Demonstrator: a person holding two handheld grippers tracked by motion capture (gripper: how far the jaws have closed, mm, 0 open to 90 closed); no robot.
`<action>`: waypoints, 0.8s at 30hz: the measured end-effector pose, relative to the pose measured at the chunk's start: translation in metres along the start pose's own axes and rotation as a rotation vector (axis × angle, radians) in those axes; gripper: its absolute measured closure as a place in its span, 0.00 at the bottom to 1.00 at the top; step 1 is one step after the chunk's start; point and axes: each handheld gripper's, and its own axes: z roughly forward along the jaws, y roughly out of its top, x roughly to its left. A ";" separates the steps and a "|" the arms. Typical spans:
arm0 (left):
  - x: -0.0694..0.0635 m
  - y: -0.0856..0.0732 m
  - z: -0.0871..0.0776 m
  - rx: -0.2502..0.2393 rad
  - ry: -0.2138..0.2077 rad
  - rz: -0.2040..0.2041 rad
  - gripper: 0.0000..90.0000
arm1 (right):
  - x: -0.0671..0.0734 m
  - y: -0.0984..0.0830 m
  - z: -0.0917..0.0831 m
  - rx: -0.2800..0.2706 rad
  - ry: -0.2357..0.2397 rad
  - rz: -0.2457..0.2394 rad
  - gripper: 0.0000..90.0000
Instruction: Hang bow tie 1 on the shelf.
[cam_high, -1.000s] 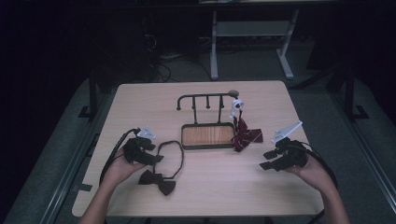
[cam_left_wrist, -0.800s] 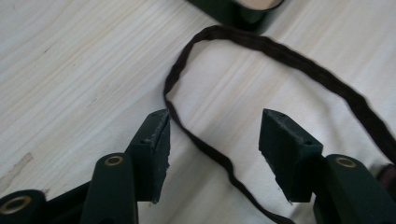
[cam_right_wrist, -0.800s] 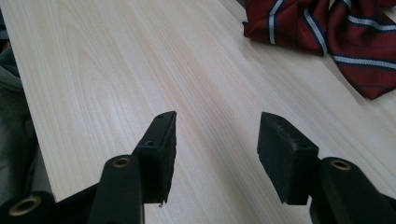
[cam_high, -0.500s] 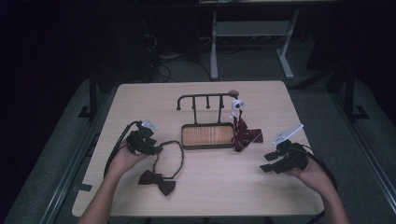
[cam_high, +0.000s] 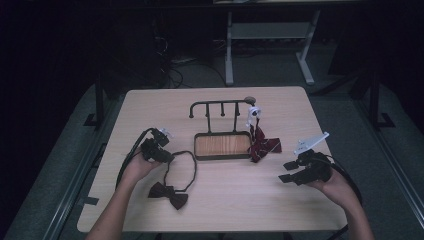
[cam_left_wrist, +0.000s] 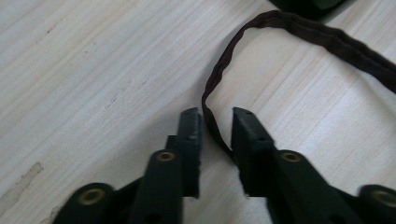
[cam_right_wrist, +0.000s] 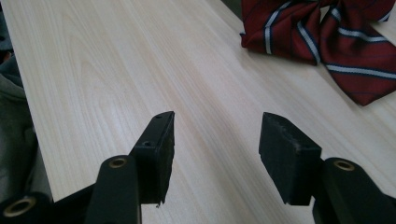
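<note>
the step in hand looks like picking up the dark bow tie (cam_high: 169, 194) by its neck strap (cam_left_wrist: 219, 81), most likely to hang it on the small rack (cam_high: 220, 106) at the back of the tray (cam_high: 222, 156), where a red striped tie (cam_high: 261, 145) already hangs from one end. the bow tie lies flat on the table (cam_high: 150, 115) near the person's left arm, its strap looping up toward the tray. the left gripper (cam_left_wrist: 215, 116) sits low over the near bend of that strap; its jaws have just been closing and now stand narrow with the strap running between them, yet a sliver of gap shows on either side, so the strap is straddled rather than pinched. the right gripper (cam_right_wrist: 215, 122) hovers over bare wood near the red striped tie, jaws spread wide and holding nothing. the next move calls for closing the last bit onto the strap, staying low so the thin band does not slip out, then lifting gently.
</note>
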 end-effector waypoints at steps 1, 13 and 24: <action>0.000 0.000 0.001 0.000 -0.001 0.003 0.85 | 0.000 0.000 -0.001 -0.004 0.000 0.002 0.50; 0.002 -0.002 0.002 0.012 -0.024 0.014 1.00 | 0.000 -0.001 -0.007 -0.054 -0.007 -0.001 0.52; -0.002 -0.001 -0.017 -0.017 -0.065 0.042 1.00 | -0.006 -0.006 -0.001 -0.056 0.021 0.029 0.52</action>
